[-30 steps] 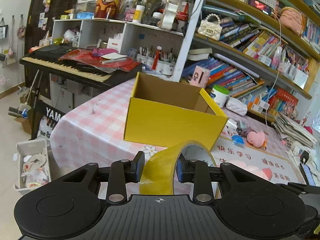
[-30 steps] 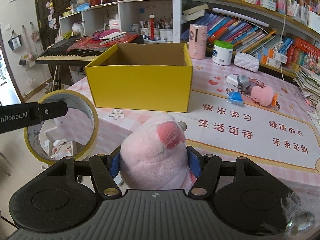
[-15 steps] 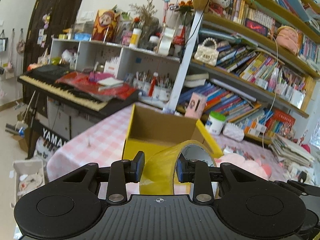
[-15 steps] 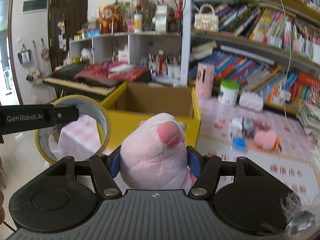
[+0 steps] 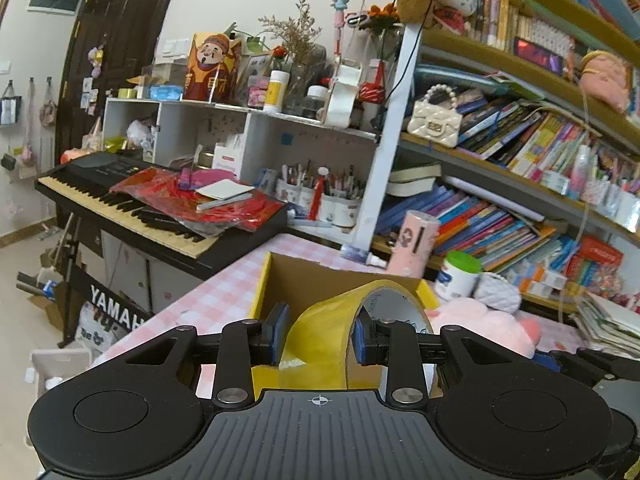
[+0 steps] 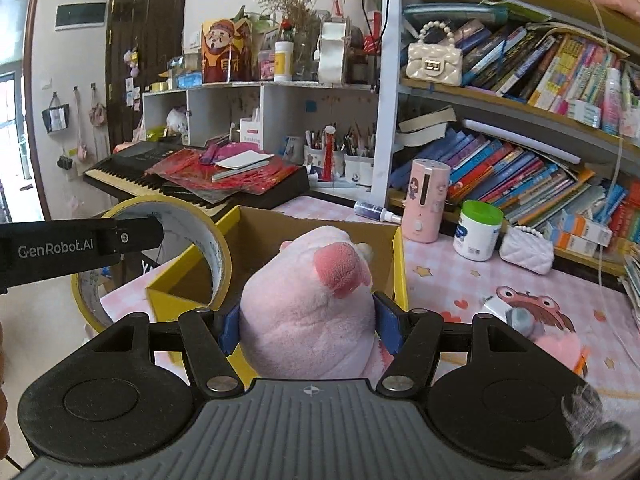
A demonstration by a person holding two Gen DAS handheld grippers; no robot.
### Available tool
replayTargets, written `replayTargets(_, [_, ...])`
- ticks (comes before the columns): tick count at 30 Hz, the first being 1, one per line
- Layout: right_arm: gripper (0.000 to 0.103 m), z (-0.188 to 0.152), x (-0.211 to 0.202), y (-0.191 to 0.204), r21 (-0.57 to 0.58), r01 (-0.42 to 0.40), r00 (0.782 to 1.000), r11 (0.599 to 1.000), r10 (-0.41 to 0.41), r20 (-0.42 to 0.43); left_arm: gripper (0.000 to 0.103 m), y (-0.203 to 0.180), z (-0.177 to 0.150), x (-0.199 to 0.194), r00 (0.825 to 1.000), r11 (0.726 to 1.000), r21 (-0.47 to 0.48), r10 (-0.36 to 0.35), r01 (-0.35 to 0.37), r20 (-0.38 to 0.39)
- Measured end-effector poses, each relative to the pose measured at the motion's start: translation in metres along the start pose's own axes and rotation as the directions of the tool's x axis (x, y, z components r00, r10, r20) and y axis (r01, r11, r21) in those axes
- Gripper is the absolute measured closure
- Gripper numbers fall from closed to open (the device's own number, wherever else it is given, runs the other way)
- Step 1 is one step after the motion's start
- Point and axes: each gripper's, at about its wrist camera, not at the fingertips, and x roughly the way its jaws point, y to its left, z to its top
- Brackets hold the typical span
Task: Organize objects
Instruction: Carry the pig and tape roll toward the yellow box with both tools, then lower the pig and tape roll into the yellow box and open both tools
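Left wrist view: the left tool (image 5: 320,338) clamps a yellow tape roll (image 5: 328,336) at lower centre, in front of the open yellow box (image 5: 262,288) on the pink checked table (image 5: 216,296).

Right wrist view: the right tool (image 6: 308,322) grips a pink plush toy (image 6: 308,312) at centre, before the box (image 6: 400,268); the tape roll (image 6: 208,248) hangs at left.
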Motion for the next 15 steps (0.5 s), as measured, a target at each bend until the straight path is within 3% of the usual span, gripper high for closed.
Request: replayTargets(15, [0.041, 0.013, 0.094, -0.023, -0.134, -0.099, 0.991, 0.986, 0.086, -0.098, 0.075, -0.017, 0.004, 0.075, 0.992, 0.993, 0.029, 0.115, -0.114, -0.059])
